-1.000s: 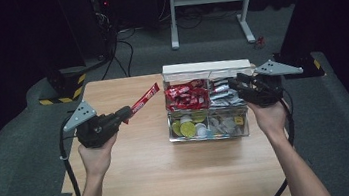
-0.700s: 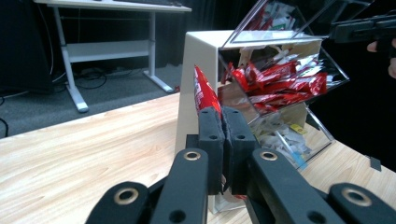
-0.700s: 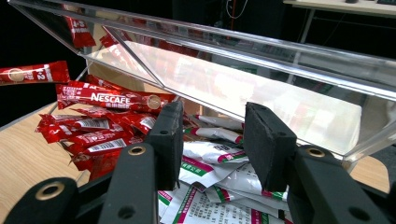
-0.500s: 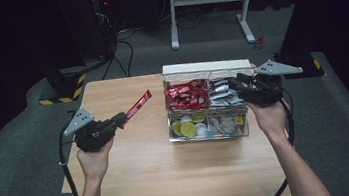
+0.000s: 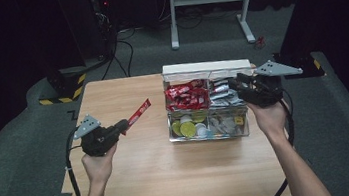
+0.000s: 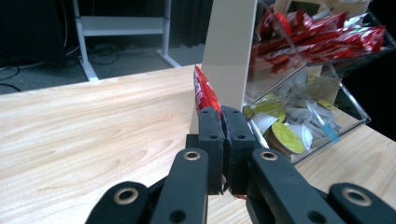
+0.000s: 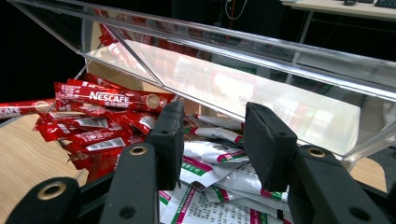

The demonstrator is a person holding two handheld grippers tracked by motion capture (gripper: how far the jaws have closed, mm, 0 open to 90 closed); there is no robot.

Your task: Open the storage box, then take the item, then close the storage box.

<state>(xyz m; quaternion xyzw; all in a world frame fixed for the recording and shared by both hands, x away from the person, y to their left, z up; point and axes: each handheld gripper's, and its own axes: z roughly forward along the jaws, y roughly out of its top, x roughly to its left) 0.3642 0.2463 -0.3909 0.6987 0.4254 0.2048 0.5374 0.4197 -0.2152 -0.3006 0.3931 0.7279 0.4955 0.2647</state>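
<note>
Left claw (image 5: pixel 124 125) is clenched on the red sachet (image 5: pixel 139 113), long axis toward 2 o'clock, organizer box (image 5: pixel 209 133) at 3 o'clock; right claw (image 5: pixel 239 86), released, hovers over it.

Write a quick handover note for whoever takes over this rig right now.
Left gripper: shut on one red stick, held over the bare table, left of the box.
Right gripper: open, nothing between its pads, at the box's back right compartment over the white sachets.
Done: one red stick is out of the box.
Left: probably set the stick down on the table; the other red sticks lie in the back left compartment.
</note>
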